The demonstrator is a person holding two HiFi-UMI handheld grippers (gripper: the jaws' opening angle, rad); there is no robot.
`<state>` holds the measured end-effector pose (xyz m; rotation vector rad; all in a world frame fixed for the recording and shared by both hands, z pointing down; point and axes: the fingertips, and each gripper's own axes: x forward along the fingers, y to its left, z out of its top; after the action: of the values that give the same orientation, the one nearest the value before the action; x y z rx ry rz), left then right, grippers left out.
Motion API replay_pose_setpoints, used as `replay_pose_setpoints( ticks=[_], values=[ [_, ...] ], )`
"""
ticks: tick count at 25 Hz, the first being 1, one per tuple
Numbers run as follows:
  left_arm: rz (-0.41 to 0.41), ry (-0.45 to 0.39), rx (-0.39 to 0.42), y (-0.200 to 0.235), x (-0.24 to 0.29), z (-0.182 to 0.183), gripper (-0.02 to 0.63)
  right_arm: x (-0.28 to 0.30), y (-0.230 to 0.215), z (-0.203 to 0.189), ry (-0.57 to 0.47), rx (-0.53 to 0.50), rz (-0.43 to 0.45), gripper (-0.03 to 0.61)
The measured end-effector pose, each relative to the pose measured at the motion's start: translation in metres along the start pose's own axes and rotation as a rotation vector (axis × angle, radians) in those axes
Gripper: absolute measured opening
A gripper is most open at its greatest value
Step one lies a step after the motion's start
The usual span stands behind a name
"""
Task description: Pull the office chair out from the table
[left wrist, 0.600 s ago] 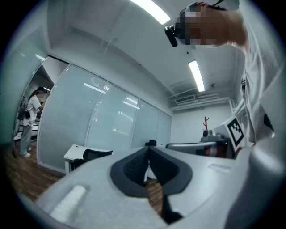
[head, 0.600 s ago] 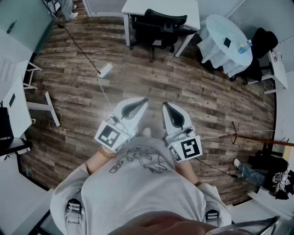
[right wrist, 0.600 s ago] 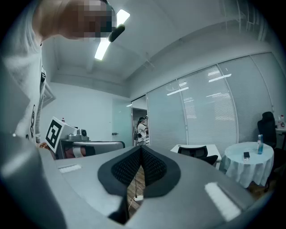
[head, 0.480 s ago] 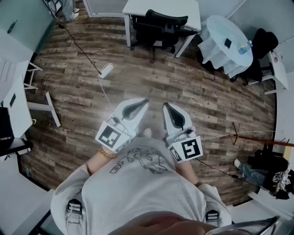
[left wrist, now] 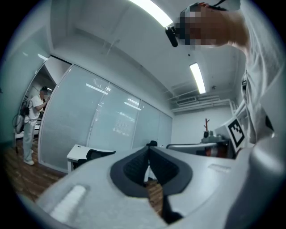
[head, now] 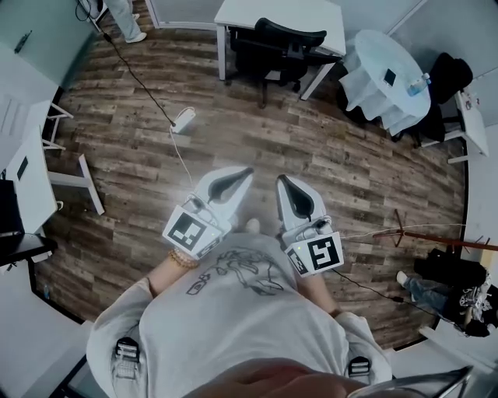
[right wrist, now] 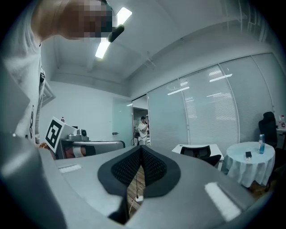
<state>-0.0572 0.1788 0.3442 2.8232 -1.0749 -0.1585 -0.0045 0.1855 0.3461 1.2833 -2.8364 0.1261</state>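
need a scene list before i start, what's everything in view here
office chair: one, black, tucked at the white table, far side
white table: one, white, top of the head view
round table: one, white cloth, right of the chair
bottle: one, clear with a blue cap, on the round table
power strip: one, white, on the floor, cable attached
floor: brown wood planks
desk: one, white, left edge
bystander: one, light clothes, top left
left gripper: grey, shut, empty, held level
right gripper: grey, shut, empty, beside the left
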Motion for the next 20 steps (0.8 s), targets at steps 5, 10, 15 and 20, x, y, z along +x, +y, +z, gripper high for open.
replay_pose_setpoints(
  ticks=[5, 10, 15, 20],
  values=[
    [0.005, 0.002, 0.000, 0.015, -0.014, 0.001, 0.003, 0.013, 0.015, -0.002, -0.008, 0.012, 0.005, 0.008],
    [0.009, -0.006, 0.004, 0.028, -0.017, 0.004, 0.003, 0.025, 0.019, -0.001, -0.025, 0.031, 0.011, 0.008],
    [0.019, -0.001, 0.008, 0.045, -0.013, 0.003, 0.005, 0.041, 0.013, -0.003, -0.023, 0.035, 0.014, 0.008],
    [0.025, 0.001, 0.016, 0.062, -0.002, 0.003, 0.005, 0.058, -0.001, -0.003, -0.028, 0.032, 0.017, 0.008]
  ],
)
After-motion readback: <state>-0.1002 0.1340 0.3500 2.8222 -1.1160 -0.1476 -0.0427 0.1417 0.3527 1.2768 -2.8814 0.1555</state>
